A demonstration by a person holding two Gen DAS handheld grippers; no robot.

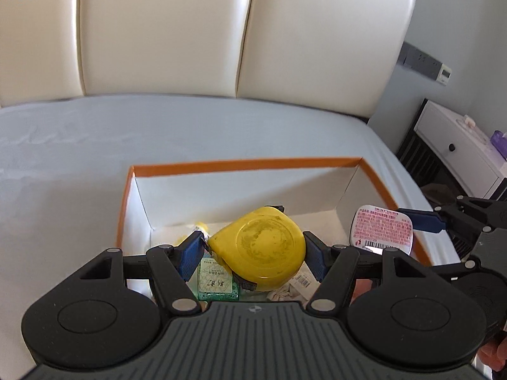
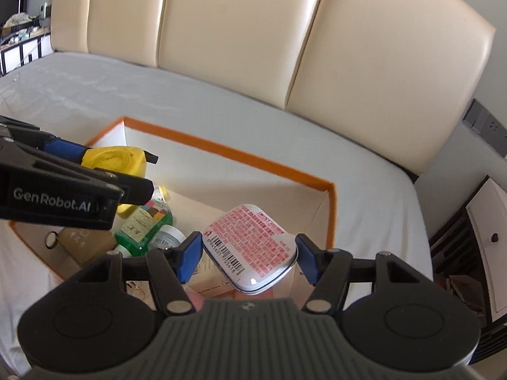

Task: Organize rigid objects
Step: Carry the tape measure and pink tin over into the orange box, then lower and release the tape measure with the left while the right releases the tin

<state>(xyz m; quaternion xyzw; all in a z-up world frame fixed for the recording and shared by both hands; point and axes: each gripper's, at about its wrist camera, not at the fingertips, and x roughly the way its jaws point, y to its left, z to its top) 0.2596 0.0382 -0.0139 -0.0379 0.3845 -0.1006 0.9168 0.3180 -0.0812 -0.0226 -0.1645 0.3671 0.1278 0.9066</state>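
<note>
Cream padded headboard [image 1: 158,31] and a pale grey bed sheet [image 1: 79,133] frame an orange-rimmed white box [image 1: 247,164] that sits on the bed, already partly filled. Over it, the left gripper [image 1: 253,251] stands spread wide, its blue pads pressing either side of a yellow tape measure [image 1: 261,247], which hangs above the box's near end. Beside it, the right gripper [image 2: 250,258] is about half spread and pinches a flat tin with a pink printed label [image 2: 253,242] by its edges, held over the box's right-hand end, close to the orange rim. Both objects appear to be at the carrying stage, poised for placing in the box.

Beneath them lie a green bottle [image 2: 144,224], a brown carton [image 2: 84,242] and a small round white-capped jar [image 2: 168,237], with smaller items too cluttered to name. Free floor shows toward the far wall of the box. By this reading, the next move calls for lowering each piece onto a clear patch, then parting the jaws; the tin, gripped on thin edges, could slip or tilt if lowered carelessly. To the right of the bed stands a white bedside cabinet [image 1: 456,145].
</note>
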